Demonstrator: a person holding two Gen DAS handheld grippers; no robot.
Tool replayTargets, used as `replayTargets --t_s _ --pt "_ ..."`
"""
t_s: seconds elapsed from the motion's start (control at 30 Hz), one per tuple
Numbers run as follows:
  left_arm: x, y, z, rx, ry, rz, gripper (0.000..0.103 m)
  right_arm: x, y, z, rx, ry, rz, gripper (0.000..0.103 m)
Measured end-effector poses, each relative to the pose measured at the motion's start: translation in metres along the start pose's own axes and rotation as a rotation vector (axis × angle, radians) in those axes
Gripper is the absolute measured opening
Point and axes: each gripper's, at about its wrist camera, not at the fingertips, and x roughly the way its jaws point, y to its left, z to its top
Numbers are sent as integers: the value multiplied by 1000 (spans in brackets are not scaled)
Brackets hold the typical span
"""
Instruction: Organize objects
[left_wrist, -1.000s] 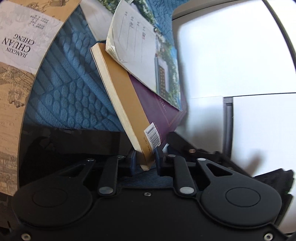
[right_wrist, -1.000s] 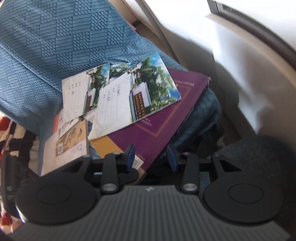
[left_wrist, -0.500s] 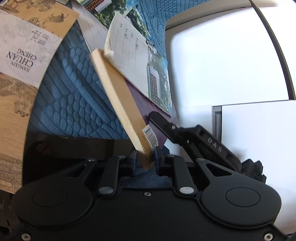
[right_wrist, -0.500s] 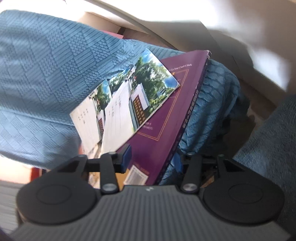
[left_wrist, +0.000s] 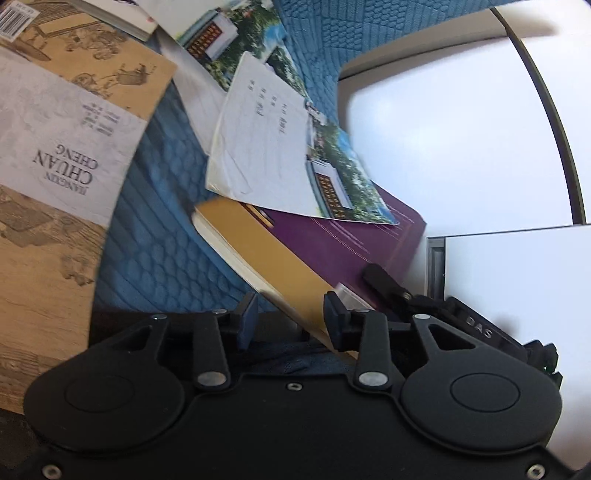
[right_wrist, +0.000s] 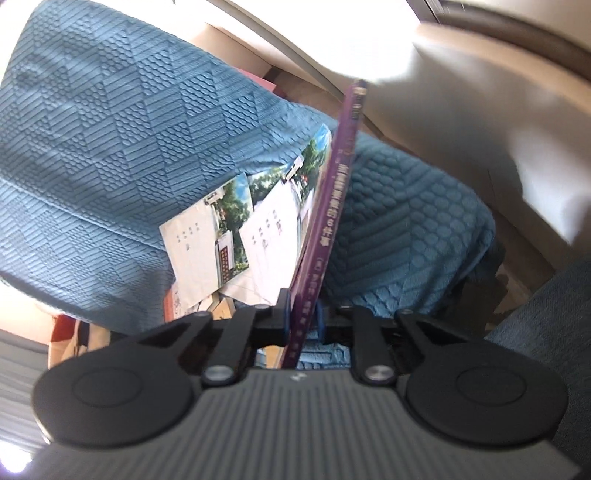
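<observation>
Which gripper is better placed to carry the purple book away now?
Right. The right gripper is shut on the spine of the purple book. The left gripper has just been opening, and its pads no longer press the book's edge.

Three books (left_wrist: 332, 254), two photo leaflets (left_wrist: 273, 162).

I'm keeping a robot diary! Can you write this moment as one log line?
left gripper: just opened, off purple book | right gripper: just closed on its spine | leaflet: on book
</observation>
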Motion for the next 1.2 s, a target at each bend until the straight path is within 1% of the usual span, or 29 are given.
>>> replayTargets --t_s 0.07,0.17,0.3,0.4,0.47,0.63,0.7,0.83,0.87,0.9,0.93,1.1,1.2 --pt "-3 9 4 -22 -6 7 35 -7 -1 2 -3 1 2 14" --pt "-6 14 6 -14 -19 41 36 -15 -3 2 -11 14 -5 14" --pt "0 12 4 16 10 76 37 -31 -7 -3 -21 32 -19 14" --pt "4 9 -4 43 40 97 37 -41 -8 -7 -40 40 -35 14" --pt "5 8 -9 56 52 105 43 -47 -10 -10 -54 45 -45 14" --pt "14 19 -13 30 84 129 49 -59 -10 -15 -86 52 -61 14" --pt "22 21 -15 22 104 122 51 -61 -12 -16 -90 56 -63 14" --pt "41 26 -18 2 142 109 58 -66 -15 -19 -96 59 -69 14" --pt "45 28 -18 -3 146 104 60 -67 -16 -20 -99 59 -73 14" --pt "49 30 -18 2 146 97 67 -67 -16 -20 -109 58 -81 14" --pt "53 32 -18 8 149 91 71 -68 -16 -21 -125 54 -91 14" --pt "69 38 -17 -23 178 34 72 -70 -19 -22 -164 47 -124 14" --pt "76 36 -18 -16 195 4 72 -70 -21 -22 -171 45 -136 14"
